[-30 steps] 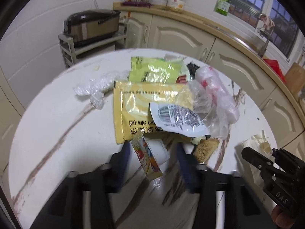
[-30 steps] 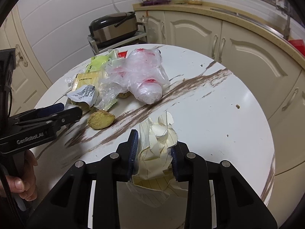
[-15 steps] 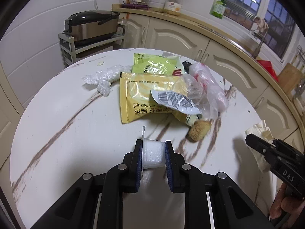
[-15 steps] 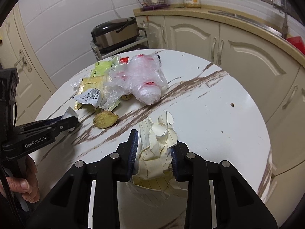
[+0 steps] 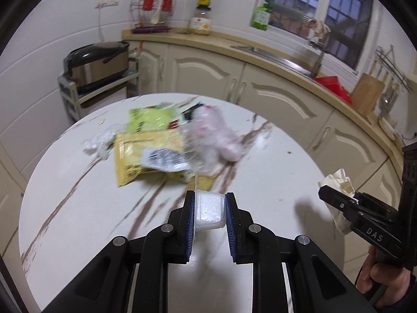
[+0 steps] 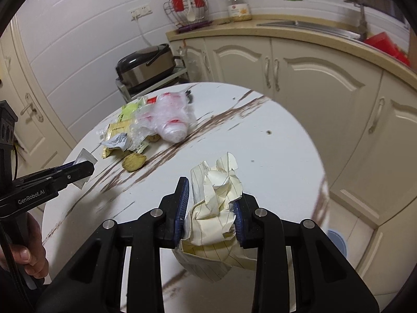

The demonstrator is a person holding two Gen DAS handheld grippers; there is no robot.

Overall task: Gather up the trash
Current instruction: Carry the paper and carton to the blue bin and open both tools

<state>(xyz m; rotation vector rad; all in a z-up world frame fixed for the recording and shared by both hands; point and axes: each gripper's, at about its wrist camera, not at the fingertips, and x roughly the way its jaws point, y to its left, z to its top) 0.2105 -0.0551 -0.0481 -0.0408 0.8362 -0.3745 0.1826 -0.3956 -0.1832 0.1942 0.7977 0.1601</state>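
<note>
- Between our left gripper [image 5: 210, 211] pads we pinch a small white plastic cup [image 5: 210, 210] with a peeled foil lid, held by its side walls above the round white marble-veined table [image 5: 78, 195]. It looks light and thin-walled, so a hard squeeze would likely crush it.
- Between our right gripper [image 6: 210, 208] pads we clamp a crumpled ball of cream lined paper [image 6: 215, 208]; it is soft and springy, and we judge a grip across its bulk holds best.
- Farther out on the table lie a flat yellow foil packet [image 5: 140, 154], a green packet [image 5: 151, 120] and a crinkled clear plastic bag [image 5: 216, 138], all light and slippery, best pinched at an edge.
- Beside them sits a brown crumbly food scrap [image 6: 133, 161], probably fragile.
</note>
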